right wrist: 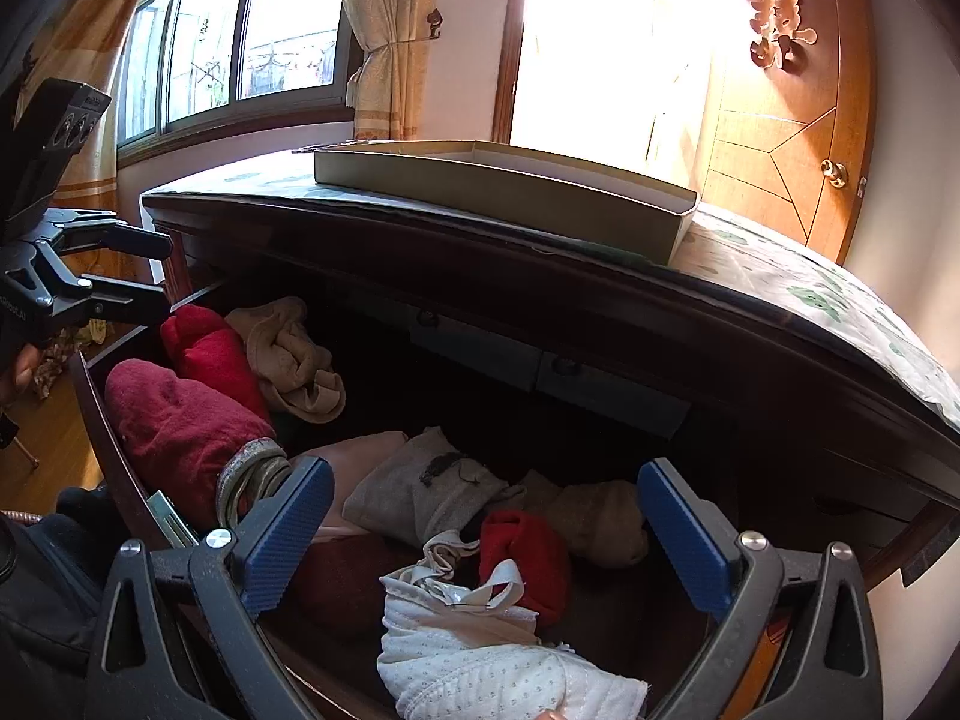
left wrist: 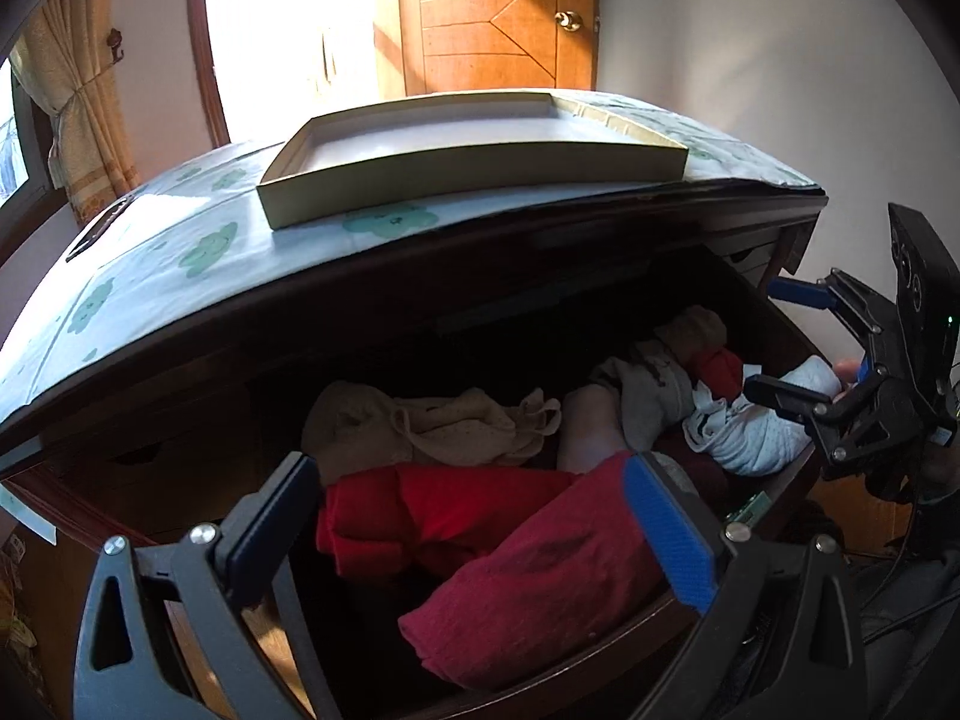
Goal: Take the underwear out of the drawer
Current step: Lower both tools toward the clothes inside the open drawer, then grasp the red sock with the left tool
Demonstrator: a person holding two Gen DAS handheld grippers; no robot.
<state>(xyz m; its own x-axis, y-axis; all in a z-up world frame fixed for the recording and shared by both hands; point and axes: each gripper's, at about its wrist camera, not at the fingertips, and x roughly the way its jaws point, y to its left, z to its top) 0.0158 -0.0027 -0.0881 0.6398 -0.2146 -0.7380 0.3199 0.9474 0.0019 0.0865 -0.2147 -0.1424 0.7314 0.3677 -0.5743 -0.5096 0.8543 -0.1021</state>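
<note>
Your left wrist view looks close down into the open drawer (left wrist: 798,468) from its left front, your right wrist view from its right front, both sharing the clothes and tray (right wrist: 540,198) above.

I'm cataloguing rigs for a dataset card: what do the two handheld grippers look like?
Both the left gripper and right gripper are black plastic frames with triangular cut-outs and silver screw heads. Their fingers carry ribbed blue pads. A black block with round lenses tops the right gripper, and dark cables trail below it.
</note>
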